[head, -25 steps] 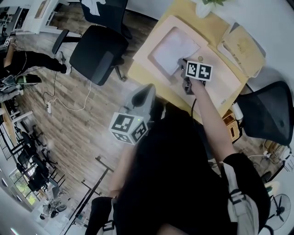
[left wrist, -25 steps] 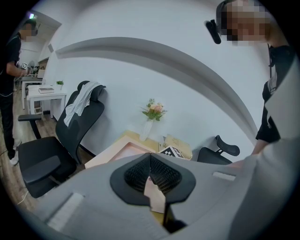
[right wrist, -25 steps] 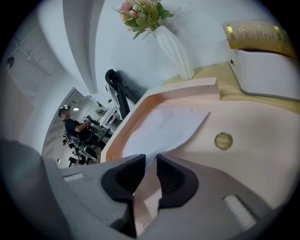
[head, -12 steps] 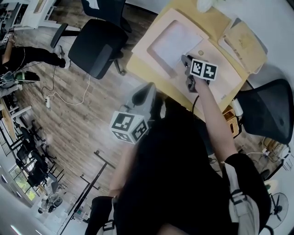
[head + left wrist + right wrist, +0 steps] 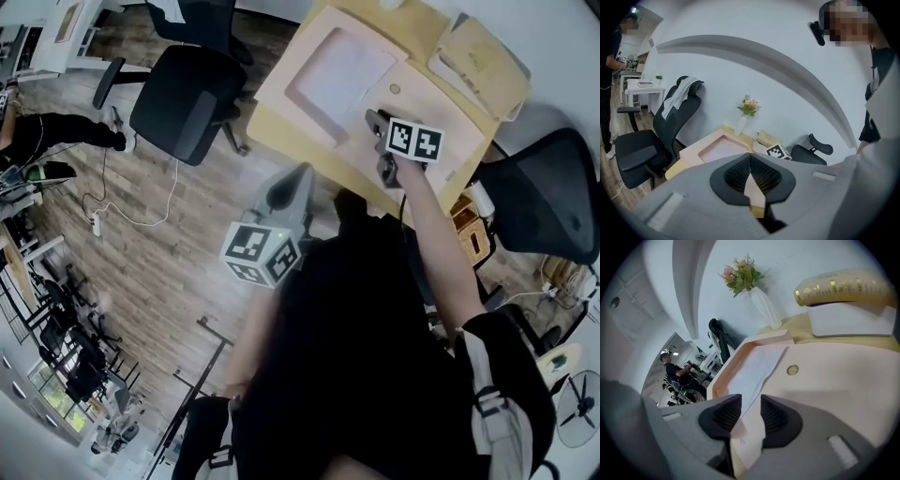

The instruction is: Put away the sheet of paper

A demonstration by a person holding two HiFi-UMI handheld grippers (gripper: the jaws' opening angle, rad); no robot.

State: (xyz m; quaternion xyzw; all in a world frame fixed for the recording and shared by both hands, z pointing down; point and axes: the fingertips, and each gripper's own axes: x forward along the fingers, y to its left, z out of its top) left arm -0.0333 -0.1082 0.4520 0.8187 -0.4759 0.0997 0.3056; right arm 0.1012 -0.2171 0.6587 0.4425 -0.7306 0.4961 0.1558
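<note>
The white sheet of paper (image 5: 339, 73) lies flat in the recess of a pink tray (image 5: 441, 173) on the yellow desk. In the right gripper view the paper (image 5: 757, 365) stretches away just beyond the jaws. My right gripper (image 5: 374, 122) hovers over the tray's flat part, near the sheet's near corner. Its jaws (image 5: 751, 401) have just been opening, and no thing is gripped between the pads. My left gripper (image 5: 301, 175) hangs off the desk's near edge over the floor. Its pads meet at the tips (image 5: 750, 157) with nothing in them.
A stack of tan folders (image 5: 478, 61) sits at the desk's far right, and a white vase of flowers (image 5: 761, 305) stands behind the tray. Black office chairs stand left (image 5: 187, 98) and right (image 5: 544, 206) of the desk. A person (image 5: 47, 131) is far left.
My right gripper has let go of the sheet's corner and drawn back from it a little. The paper stays in the tray's recess. The left gripper barely shifted.
</note>
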